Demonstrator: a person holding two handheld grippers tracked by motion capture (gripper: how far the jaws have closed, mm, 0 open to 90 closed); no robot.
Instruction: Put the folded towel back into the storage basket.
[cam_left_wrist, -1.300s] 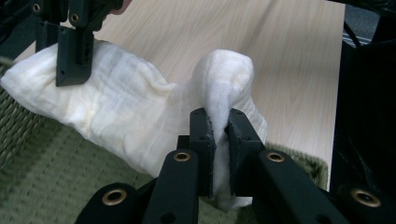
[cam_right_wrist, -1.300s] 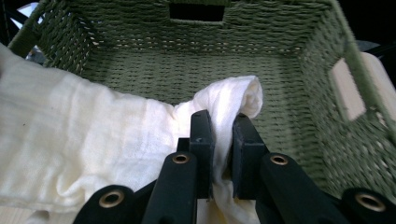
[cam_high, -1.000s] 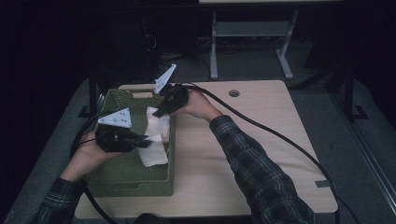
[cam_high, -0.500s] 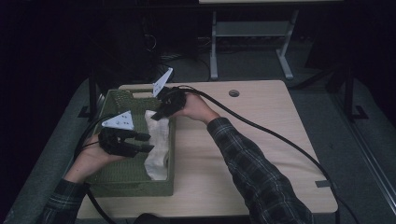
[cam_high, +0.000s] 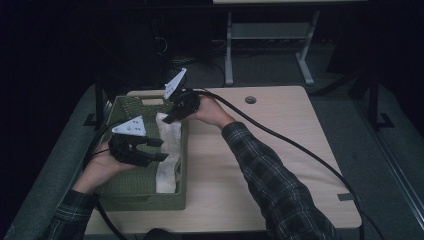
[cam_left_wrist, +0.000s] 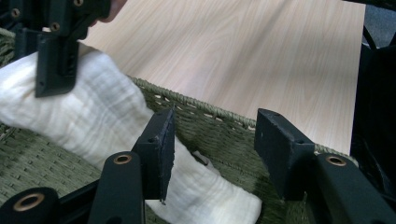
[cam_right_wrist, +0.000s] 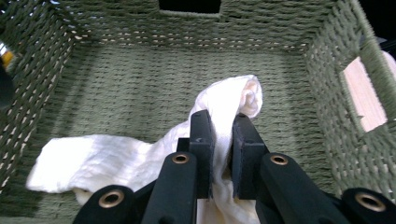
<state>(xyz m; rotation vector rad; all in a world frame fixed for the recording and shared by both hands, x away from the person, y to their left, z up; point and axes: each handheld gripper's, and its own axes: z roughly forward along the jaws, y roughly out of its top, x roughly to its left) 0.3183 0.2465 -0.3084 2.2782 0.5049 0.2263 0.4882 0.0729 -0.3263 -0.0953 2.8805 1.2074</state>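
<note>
— Saw the cloth (cam_high: 167, 150)?
— Yes. Lay inside the green basket (cam_high: 150, 200), along its right wall, stretched from the far end toward the near end. White and wrinkly.

— And the right claw (cam_high: 172, 116)?
— Was pinched tight on the cloth (cam_right_wrist: 140, 158). Held a fold of it between both jaws, with one end bunched up just past the tips. Sat at the far end of the basket (cam_right_wrist: 196, 51), tilted down into it.

— And the left claw (cam_high: 159, 149)?
— Was wide apart, gripping nothing. Hovered over the near half of the basket, pointed at the cloth. One jaw close in front of the cloth (cam_left_wrist: 93, 121), the other out by the basket rim (cam_left_wrist: 205, 108). Could not tell if that first jaw touched the cloth.

— Saw the other claw from there?
— Yes, up in the corner: the right claw (cam_left_wrist: 55, 51), pressed down on the cloth.

— And the basket?
— Stood on the left part of the wooden counter (cam_high: 270, 150), right at its left edge.
</note>
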